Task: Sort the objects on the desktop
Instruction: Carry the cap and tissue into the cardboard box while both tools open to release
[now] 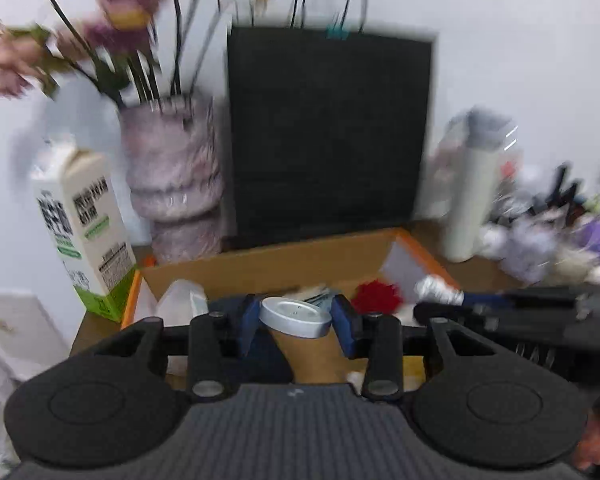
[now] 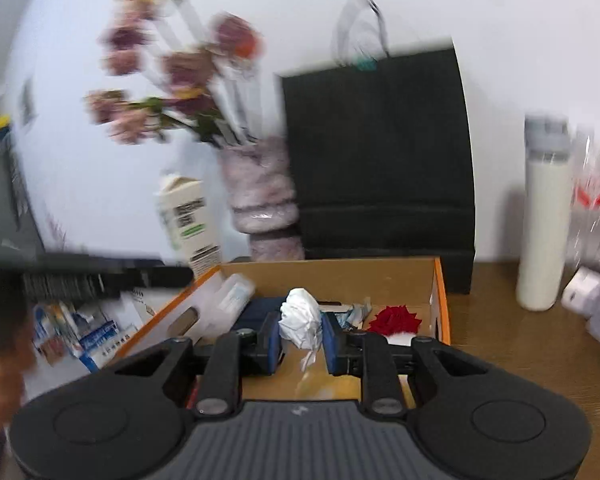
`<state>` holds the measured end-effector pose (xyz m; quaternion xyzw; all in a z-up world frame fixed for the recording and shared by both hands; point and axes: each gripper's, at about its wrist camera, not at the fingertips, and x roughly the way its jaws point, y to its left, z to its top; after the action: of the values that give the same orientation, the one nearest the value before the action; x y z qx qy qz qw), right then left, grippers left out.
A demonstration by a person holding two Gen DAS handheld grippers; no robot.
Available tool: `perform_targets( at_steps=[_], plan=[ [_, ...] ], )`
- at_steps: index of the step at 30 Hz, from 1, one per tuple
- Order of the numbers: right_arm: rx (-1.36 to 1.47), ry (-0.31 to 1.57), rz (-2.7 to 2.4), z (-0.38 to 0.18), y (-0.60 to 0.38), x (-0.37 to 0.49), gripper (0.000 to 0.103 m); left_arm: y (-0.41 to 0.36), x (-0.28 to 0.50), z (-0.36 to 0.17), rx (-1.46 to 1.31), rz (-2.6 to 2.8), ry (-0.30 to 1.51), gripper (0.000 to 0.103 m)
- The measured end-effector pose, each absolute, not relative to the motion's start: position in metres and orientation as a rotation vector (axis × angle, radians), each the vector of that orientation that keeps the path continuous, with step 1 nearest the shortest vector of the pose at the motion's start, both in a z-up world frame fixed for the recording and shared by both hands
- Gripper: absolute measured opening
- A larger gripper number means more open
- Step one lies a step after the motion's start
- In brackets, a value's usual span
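Two hand-held grippers hover over a wooden table [image 2: 500, 344], largest things first: a black paper bag [image 1: 328, 132] against the wall, a pink vase [image 1: 172, 184] of flowers and a milk carton [image 1: 84, 232] beside it, and a white bottle [image 2: 542, 216] standing to the right. An open cardboard box [image 2: 332, 276] sits in front, apparently the sorting bin, already holding a red flower [image 2: 396, 320]. The left hand-held gripper [image 1: 296, 322] clamps a lidded paper cup [image 1: 300, 332] above the box; the right hand-held gripper [image 2: 300, 330] pinches a crumpled white tissue [image 2: 300, 318], likely bound there too.
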<state>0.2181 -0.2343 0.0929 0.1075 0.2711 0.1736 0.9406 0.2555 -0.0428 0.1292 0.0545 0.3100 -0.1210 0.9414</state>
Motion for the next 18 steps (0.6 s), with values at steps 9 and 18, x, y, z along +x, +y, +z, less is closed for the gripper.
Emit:
perform_targets(
  at_steps=[9,18],
  plan=[
    [0.332,0.859,0.292,0.04,-0.229,0.334,0.028,-0.058,0.345,0.065,0.131,-0.123,0.825,0.046],
    [0.361,0.759,0.278,0.057,-0.249,0.326,0.063,-0.046,0.335,0.097,0.115,-0.113,0.731,0.083]
  ],
)
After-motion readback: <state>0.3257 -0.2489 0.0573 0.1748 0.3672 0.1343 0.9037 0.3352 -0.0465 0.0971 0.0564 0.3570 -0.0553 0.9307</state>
